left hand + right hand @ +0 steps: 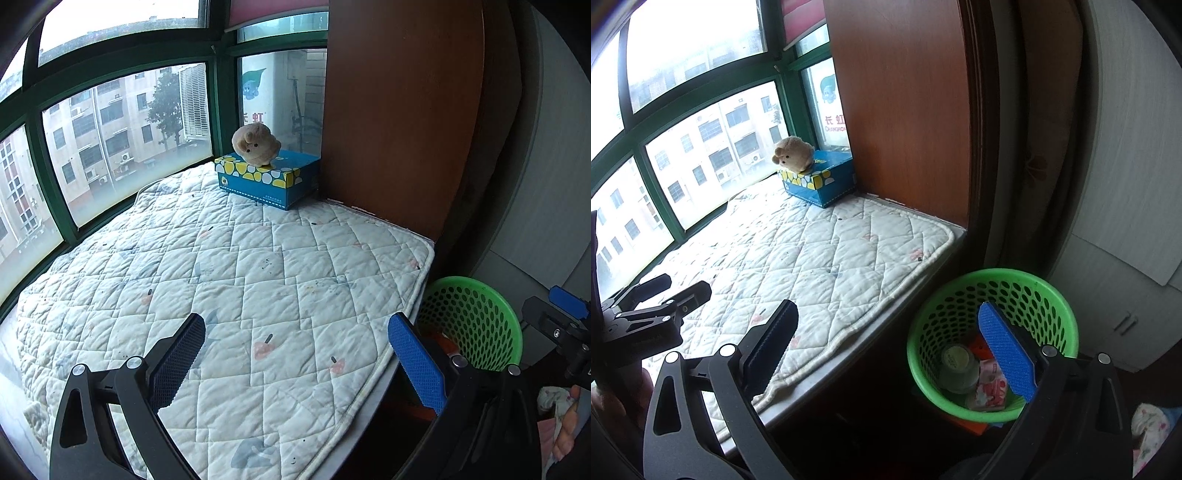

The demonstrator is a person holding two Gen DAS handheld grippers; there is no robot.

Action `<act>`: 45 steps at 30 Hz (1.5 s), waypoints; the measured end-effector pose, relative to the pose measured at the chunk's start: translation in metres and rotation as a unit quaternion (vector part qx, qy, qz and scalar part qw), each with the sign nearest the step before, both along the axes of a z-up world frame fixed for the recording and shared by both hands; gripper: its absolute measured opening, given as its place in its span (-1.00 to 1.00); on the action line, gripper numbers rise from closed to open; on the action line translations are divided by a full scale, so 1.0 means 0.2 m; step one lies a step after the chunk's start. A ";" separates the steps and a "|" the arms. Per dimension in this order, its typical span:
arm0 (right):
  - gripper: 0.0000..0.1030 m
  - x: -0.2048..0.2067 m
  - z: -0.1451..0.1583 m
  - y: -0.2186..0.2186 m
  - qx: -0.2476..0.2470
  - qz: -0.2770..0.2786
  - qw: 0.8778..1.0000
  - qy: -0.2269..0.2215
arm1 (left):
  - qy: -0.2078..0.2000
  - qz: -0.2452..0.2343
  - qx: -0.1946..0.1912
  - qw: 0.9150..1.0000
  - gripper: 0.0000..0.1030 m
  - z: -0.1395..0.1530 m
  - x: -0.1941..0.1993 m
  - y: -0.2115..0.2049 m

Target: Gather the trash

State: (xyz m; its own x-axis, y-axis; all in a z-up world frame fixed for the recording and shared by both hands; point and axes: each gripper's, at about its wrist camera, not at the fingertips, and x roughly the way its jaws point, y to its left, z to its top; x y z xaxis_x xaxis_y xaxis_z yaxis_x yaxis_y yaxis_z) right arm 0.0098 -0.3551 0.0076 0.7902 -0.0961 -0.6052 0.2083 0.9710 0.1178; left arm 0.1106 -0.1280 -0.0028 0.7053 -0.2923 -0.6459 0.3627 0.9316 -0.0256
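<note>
A green perforated basket (pixel 1027 288) stands on the floor beside the quilted window seat (pixel 827 258). Inside it lie a pale round container (pixel 958 363), a pink-and-white wrapper (pixel 991 389) and something orange (pixel 980 345). My right gripper (pixel 890 347) is open and empty, above the seat's edge and the basket's left rim. My left gripper (pixel 295 363) is open and empty, over the quilt (pixel 236 277). The basket also shows in the left wrist view (pixel 476 321), low at the right. The left gripper's body shows in the right wrist view (pixel 653 306).
A blue tissue box (pixel 269 177) with a beige plush toy (pixel 256 144) on top stands at the seat's far corner, against a brown wooden panel (pixel 402 110). Green-framed windows (pixel 122 147) run along the left. A white cabinet (pixel 1137 221) stands right of the basket.
</note>
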 end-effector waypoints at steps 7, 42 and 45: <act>0.89 0.00 0.00 0.00 0.000 0.001 1.000 0.000 | -0.003 -0.003 0.000 1.000 0.86 0.01 -0.02 -0.02; 0.90 -0.01 0.00 0.00 -0.003 0.001 1.000 0.002 | -0.019 -0.002 0.005 1.000 0.86 0.02 -0.04 -0.05; 0.90 -0.01 0.00 0.00 -0.002 0.000 1.000 0.002 | -0.013 -0.003 0.003 1.000 0.86 0.02 -0.03 -0.05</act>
